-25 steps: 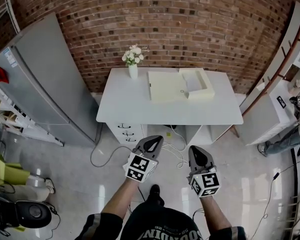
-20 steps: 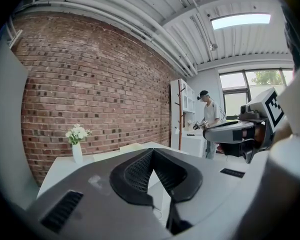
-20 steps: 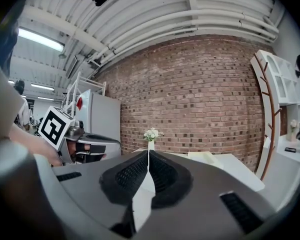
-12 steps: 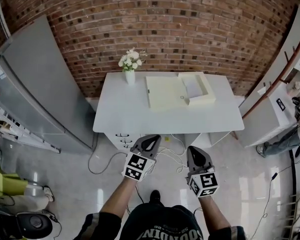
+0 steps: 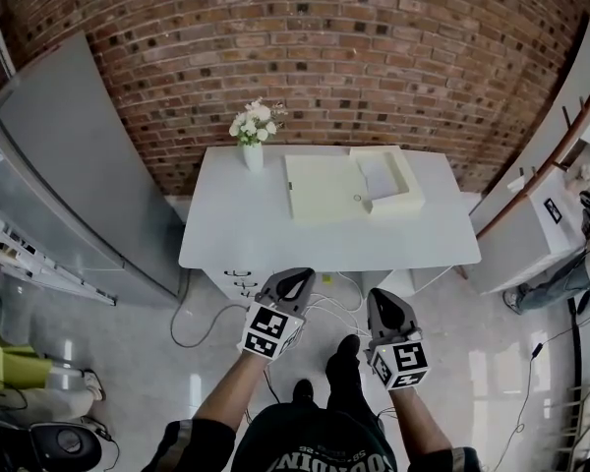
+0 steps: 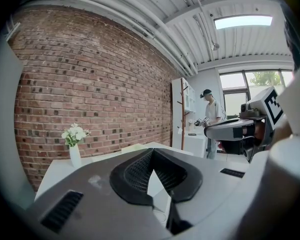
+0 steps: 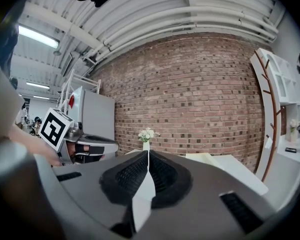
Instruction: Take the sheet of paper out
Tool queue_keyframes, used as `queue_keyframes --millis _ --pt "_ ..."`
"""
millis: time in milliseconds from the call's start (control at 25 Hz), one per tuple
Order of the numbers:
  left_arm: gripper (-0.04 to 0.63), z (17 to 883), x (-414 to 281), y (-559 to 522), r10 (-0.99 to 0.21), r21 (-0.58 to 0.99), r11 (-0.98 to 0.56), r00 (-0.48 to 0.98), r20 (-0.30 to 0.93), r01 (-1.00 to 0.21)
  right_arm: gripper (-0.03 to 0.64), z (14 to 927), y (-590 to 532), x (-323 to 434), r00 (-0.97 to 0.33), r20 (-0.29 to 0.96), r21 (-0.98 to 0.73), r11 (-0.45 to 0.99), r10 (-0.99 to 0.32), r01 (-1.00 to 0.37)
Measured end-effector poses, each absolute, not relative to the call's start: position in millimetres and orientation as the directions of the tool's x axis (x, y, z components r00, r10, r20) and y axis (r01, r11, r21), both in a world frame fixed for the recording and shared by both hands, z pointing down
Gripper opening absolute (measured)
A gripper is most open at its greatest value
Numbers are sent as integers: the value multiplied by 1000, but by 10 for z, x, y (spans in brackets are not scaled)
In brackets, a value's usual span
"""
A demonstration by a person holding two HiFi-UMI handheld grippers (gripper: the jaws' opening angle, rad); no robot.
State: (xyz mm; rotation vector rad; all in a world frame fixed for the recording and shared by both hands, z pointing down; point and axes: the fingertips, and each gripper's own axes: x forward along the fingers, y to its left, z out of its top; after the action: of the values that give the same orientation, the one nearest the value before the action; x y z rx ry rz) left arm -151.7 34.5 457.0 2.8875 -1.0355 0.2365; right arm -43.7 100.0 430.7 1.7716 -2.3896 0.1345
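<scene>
A pale yellow file box [image 5: 322, 187] lies open on the white table [image 5: 246, 234], its lid flat to the left. In its tray half a white sheet of paper [image 5: 381, 173] shows. My left gripper [image 5: 297, 275] and right gripper [image 5: 386, 296] hang side by side over the floor, just short of the table's near edge and well apart from the box. Both are shut with nothing between the jaws. In the left gripper view the left gripper [image 6: 152, 151] points at the table. In the right gripper view the right gripper [image 7: 148, 152] has its tips closed below the vase.
A white vase of flowers [image 5: 253, 150] stands at the table's back left. A grey fridge [image 5: 79, 165] is on the left and a white shelf unit [image 5: 570, 96] on the right. A drawer unit [image 5: 238, 275] and cables [image 5: 202, 313] are under the table. Another person [image 5: 570, 273] stands at far right.
I have stepped toward the table: it sits closer and lower in the head view, and a foot has come forward between my arms. Both grippers stayed shut.
</scene>
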Motion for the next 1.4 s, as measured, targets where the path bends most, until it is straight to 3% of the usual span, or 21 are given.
queue_keyframes --millis 960,1400 --pt "11 4632 -650 -1099 -646 -19 -756 740 186 -655 69 4320 -568 439 -318 142 -2 321 -938 -947" --pt "11 4532 -219 -1894 -698 -24 -704 685 208 -710 69 4218 -1485 870 -399 138 -22 400 -906 -916"
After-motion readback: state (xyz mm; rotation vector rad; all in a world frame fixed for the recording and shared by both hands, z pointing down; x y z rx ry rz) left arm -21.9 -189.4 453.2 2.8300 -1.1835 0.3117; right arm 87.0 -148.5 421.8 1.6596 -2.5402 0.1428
